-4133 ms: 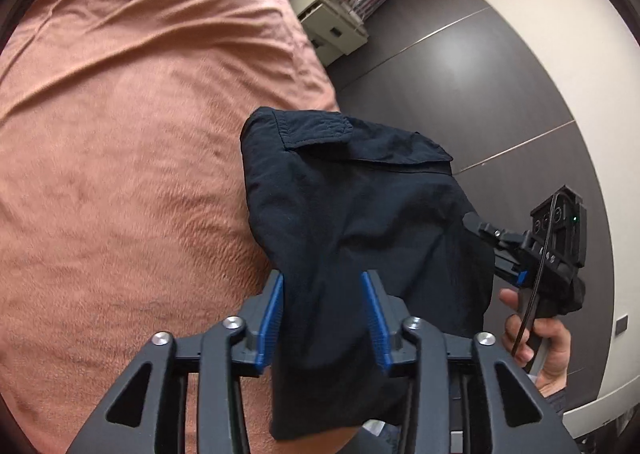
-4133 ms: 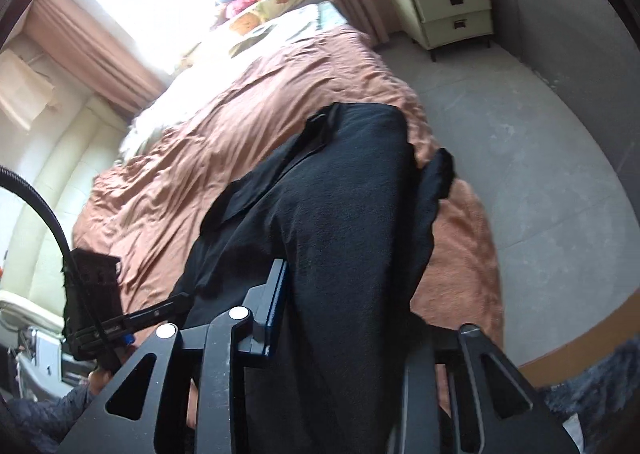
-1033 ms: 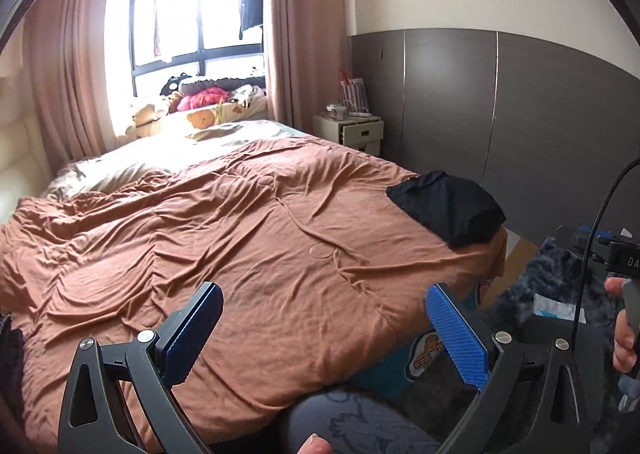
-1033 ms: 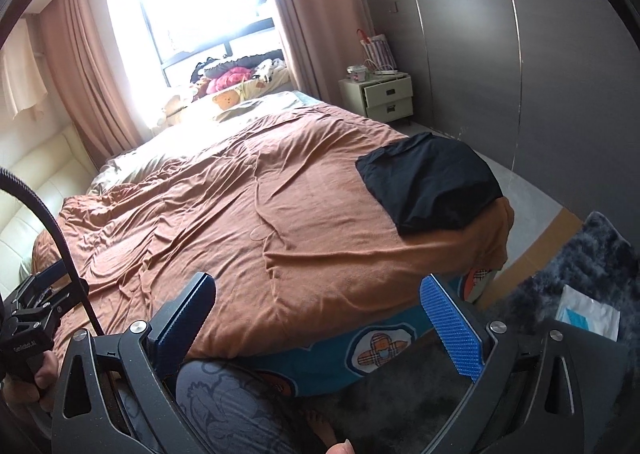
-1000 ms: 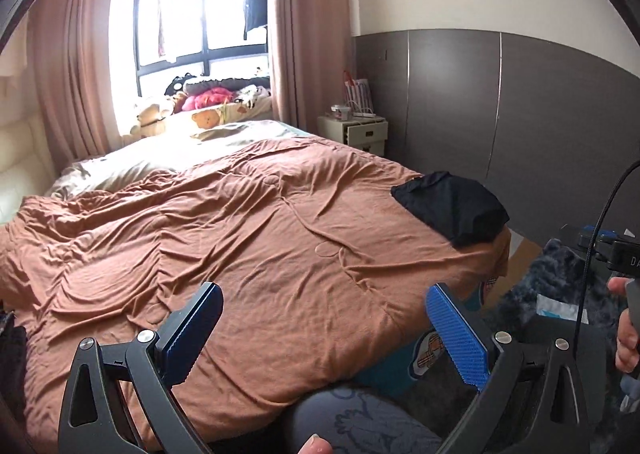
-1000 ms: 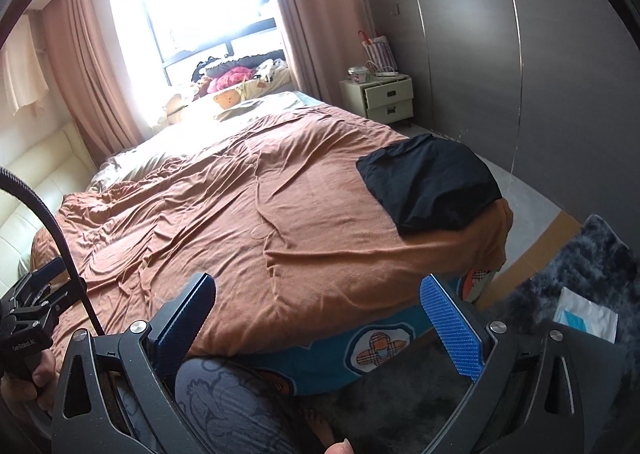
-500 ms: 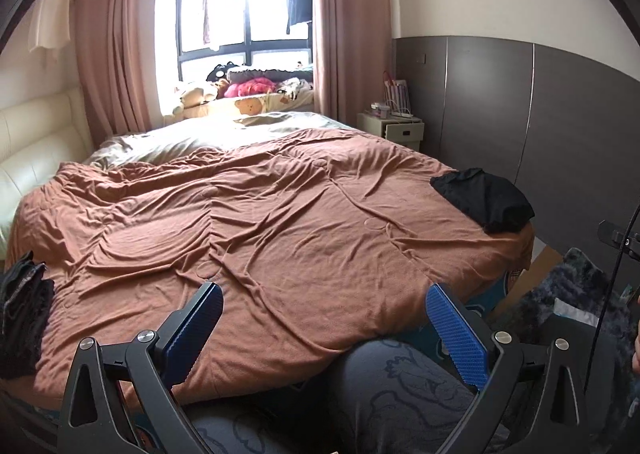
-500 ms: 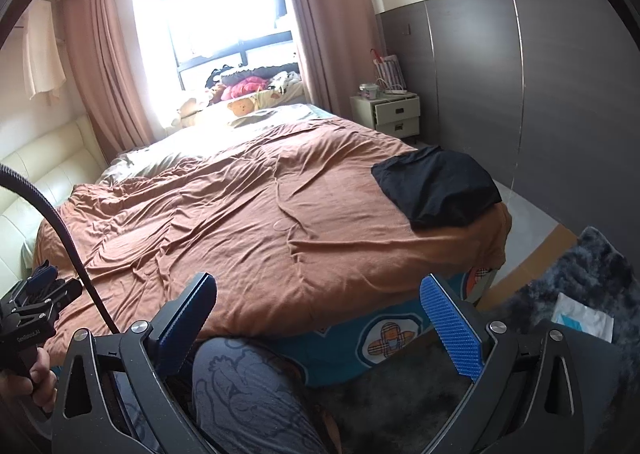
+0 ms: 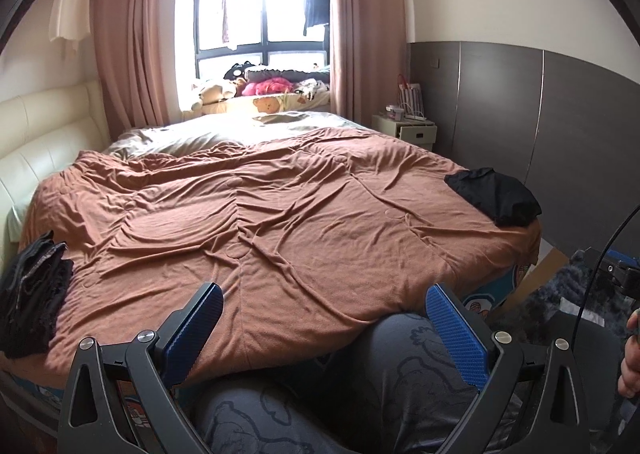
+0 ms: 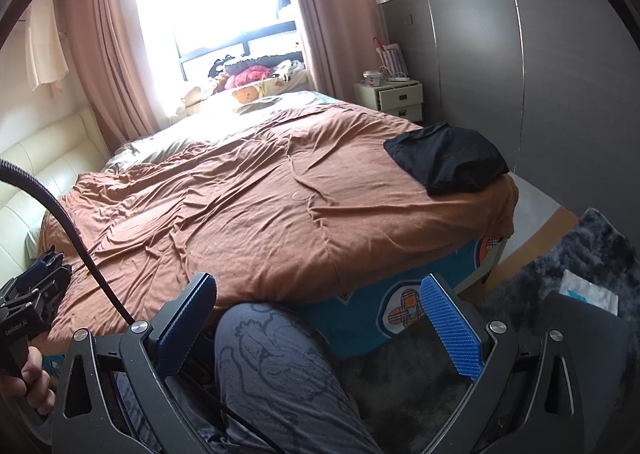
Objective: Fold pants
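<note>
The folded dark pants [image 9: 495,197] [image 10: 448,158] lie at the right corner of the bed, on the brown blanket [image 9: 280,222] [image 10: 248,206]. My left gripper [image 9: 324,330] is open and holds nothing; it hangs at the foot of the bed, well away from the pants. My right gripper [image 10: 316,318] is also open with nothing in it, held above a person's knee [image 10: 272,358] in patterned trousers. A pile of dark clothes [image 9: 32,294] lies at the bed's left corner.
A cream headboard [image 9: 44,134] runs along the left. A nightstand [image 10: 390,96] stands by the grey panelled wall [image 10: 520,66]. Soft toys and bedding [image 9: 260,90] sit under the window. A dark shaggy rug [image 10: 560,262] with a white packet [image 10: 588,290] covers the floor at right.
Both grippers let go of the pants, which now lie folded at the bed's right corner, and drew back to the foot of the bed. The views have since swung left, showing the dark pile.
</note>
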